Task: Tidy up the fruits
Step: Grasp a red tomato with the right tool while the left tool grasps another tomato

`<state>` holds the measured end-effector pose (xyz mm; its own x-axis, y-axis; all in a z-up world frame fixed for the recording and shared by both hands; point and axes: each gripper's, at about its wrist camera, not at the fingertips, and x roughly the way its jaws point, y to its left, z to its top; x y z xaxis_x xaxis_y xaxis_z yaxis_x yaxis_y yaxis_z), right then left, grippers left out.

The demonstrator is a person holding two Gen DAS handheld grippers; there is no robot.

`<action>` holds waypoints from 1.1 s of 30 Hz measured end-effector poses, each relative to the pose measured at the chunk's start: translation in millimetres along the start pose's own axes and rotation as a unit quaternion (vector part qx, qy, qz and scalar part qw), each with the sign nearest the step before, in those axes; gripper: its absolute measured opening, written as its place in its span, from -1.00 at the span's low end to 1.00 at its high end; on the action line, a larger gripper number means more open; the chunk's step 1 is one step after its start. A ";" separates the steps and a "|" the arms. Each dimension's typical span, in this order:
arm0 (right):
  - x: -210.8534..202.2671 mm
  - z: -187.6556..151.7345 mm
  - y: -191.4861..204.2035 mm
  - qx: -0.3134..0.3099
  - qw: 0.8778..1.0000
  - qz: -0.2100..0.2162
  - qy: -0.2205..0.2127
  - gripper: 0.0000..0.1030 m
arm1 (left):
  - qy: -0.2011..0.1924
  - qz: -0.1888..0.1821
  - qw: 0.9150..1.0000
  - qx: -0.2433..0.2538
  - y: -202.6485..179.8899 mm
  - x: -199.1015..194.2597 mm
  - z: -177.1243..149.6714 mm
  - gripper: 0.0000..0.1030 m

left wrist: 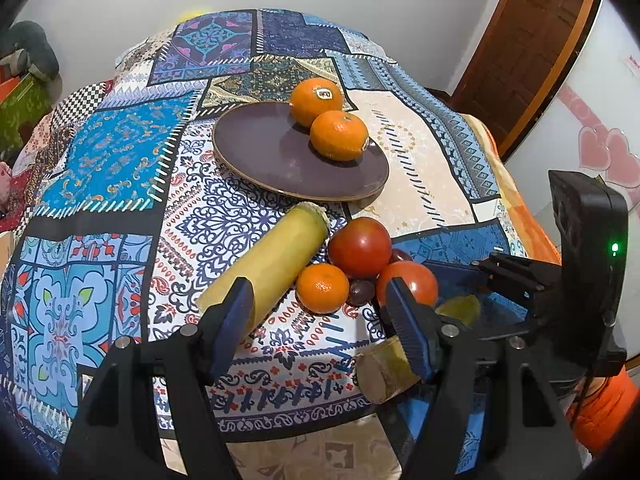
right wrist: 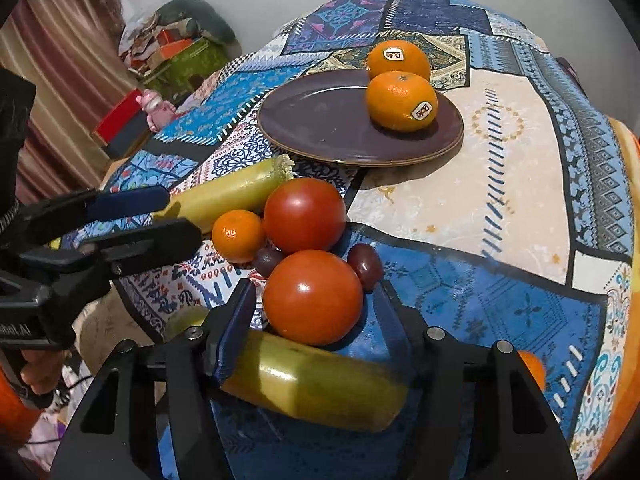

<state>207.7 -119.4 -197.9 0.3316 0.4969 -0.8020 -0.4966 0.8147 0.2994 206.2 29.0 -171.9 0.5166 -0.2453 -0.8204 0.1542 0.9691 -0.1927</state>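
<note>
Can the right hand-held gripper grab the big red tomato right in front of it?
Probably yes. The near tomato already sits between the right hand-held gripper fingers, nothing blocking, though a yellow-green stalk lies just beneath.

A home is indicated: a table is covered with a blue patchwork-printed tablecloth, a brown wooden door is set in a white wall, pleated brownish curtains are hung, and cluttered household belongings are piled in a corner.

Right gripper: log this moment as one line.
right gripper astride near tomato, contact unclear | left gripper open | plate: two oranges
</note>
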 end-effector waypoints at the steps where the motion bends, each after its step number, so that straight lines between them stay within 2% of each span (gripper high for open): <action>1: 1.7 0.2 -1.4 0.004 1.000 0.006 0.004 -0.07 | 0.002 0.000 1.000 0.000 -0.6 1.8 0.3 0.33; 6: -2.2 -1.1 -4.9 0.002 1.000 0.010 0.003 -0.09 | 0.007 -0.005 1.000 0.001 -5.2 9.3 4.7 0.30; 11: -21.8 -3.2 -17.1 0.012 1.000 0.007 -0.021 -0.09 | 0.011 -0.011 1.000 0.006 -15.0 17.8 12.9 0.22; 19: -53.9 1.1 -50.8 0.031 0.997 -0.031 -0.057 -0.09 | 0.025 -0.021 0.999 0.012 -30.7 39.6 26.0 0.02; 22: -59.2 2.3 -61.2 0.042 0.996 -0.033 -0.065 -0.09 | 0.035 -0.017 0.999 0.014 -33.4 49.5 26.2 0.00; 27: -59.9 2.3 -67.0 0.049 0.996 -0.027 -0.072 -0.09 | 0.036 0.012 0.999 0.030 -38.6 60.1 31.4 0.00; 33: -56.6 2.9 -71.4 0.054 0.996 -0.017 -0.072 -0.09 | 0.050 0.023 0.998 0.035 -39.5 72.4 37.4 0.00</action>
<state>226.7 -204.8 -172.4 0.4620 0.4997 -0.7327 -0.3958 0.8555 0.3339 269.0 -28.1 -203.5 0.4385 -0.1937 -0.8776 0.1925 0.9741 -0.1188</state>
